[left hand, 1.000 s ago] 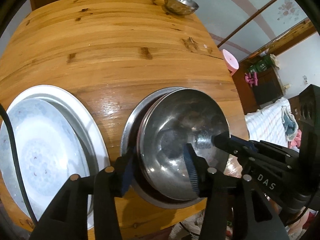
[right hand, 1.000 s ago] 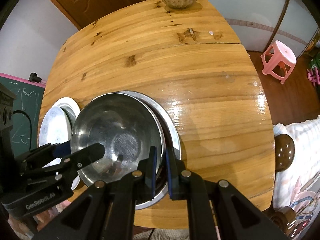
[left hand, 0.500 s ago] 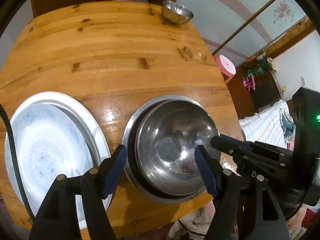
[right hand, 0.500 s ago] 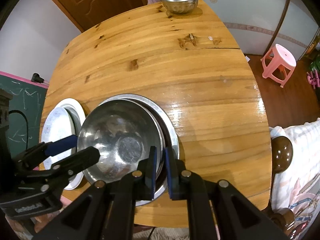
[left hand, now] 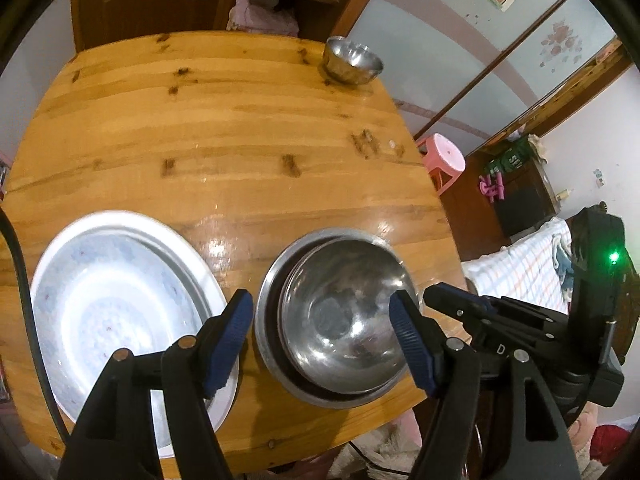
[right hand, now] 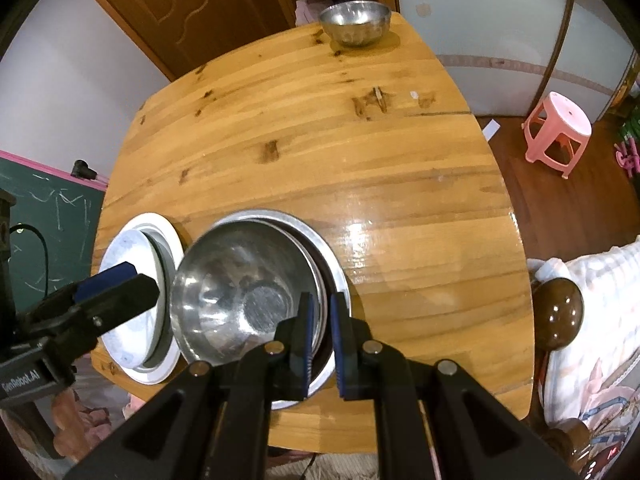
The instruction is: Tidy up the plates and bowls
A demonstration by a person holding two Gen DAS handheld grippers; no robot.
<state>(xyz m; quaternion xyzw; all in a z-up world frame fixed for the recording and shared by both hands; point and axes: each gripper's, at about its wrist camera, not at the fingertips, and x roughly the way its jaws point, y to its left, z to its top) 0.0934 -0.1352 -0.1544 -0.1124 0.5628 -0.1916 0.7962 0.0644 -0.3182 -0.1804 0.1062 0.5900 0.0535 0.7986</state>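
Lower centre, bowl (right hand: 240,296): right gripper (right hand: 320,344) pinches its rim; settle it level.
Left gripper (left hand: 324,340): jaws just spread, empty; stay clear.

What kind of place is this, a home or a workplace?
Most likely a room in a home. A wooden dining table carries steel bowls and a white plate; a pink plastic stool stands on the floor, and a green chalkboard leans nearby.

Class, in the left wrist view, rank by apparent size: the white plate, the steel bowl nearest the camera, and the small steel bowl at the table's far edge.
1. White plate
2. Near steel bowl
3. Far steel bowl, though distance shrinks it, so true size is unsure.
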